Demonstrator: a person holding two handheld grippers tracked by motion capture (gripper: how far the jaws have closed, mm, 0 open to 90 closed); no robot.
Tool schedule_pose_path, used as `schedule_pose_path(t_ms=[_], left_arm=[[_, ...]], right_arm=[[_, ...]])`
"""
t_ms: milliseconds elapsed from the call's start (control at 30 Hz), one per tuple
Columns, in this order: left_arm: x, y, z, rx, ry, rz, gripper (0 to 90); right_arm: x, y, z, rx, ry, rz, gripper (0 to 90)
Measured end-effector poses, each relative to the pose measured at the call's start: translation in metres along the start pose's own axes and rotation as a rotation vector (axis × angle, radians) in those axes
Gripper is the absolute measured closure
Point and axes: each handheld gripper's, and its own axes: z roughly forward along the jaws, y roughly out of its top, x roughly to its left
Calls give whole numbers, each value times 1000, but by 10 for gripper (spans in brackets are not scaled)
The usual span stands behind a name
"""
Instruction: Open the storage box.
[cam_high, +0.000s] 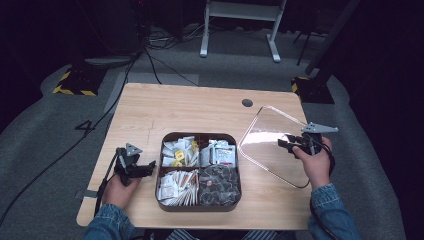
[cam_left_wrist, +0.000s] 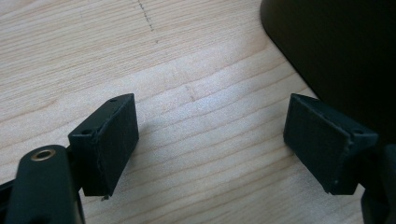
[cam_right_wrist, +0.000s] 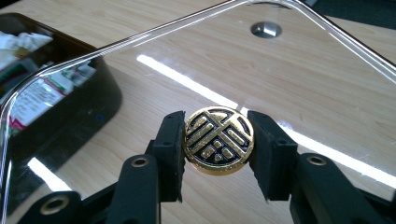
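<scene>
Right gripper (cam_right_wrist: 217, 149): jaws clamped on the gold knob (cam_right_wrist: 218, 140) of a clear lid (cam_high: 270, 142), held tilted over the table (cam_high: 200, 107) just right of the tray (cam_high: 199, 206). Left gripper (cam_left_wrist: 212, 140): jaws wide apart, nothing between them, beside the tray's left wall.

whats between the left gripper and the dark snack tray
Nothing: bare wooden table separates the open left gripper from the tray, as the left gripper view shows.

Pale matt wood-grain tabletop (cam_high: 195, 107), clear glossy plastic square lid (cam_right_wrist: 299, 79) at right of the high view, its round gold-and-black knob (cam_right_wrist: 218, 140) shiny like metal, dark smooth four-part tray (cam_high: 197, 206) with paper sachets (cam_high: 177, 186), matt black rough gripper pads (cam_left_wrist: 114, 142).
</scene>
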Motion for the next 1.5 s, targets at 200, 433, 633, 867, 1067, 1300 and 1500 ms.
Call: schedule_pose_path(t_ms=[200, 433, 633, 867, 1067, 1300, 1500], left_arm=[[0, 0, 0, -3, 2, 0, 183], [0, 1, 1, -2, -2, -3, 183], [0, 1, 2, -3, -3, -3, 183], [0, 1, 1, -2, -2, -1, 183], [0, 1, 1, -2, -3, -1, 183], [0, 1, 1, -2, -3, -1, 183], [0, 2, 2, -3, -3, -1, 183]], right_arm=[[-11, -7, 6, 5, -15, 22, 589], [-20, -22, 15, 29, -45, 26, 588], [-27, -35, 22, 50, -62, 59, 589], [-30, -42, 31, 70, -60, 77, 588], [-31, -45, 37, 83, -61, 84, 588], [-34, -51, 42, 100, -61, 95, 588], [-35, -53, 42, 101, -54, 100, 586]])
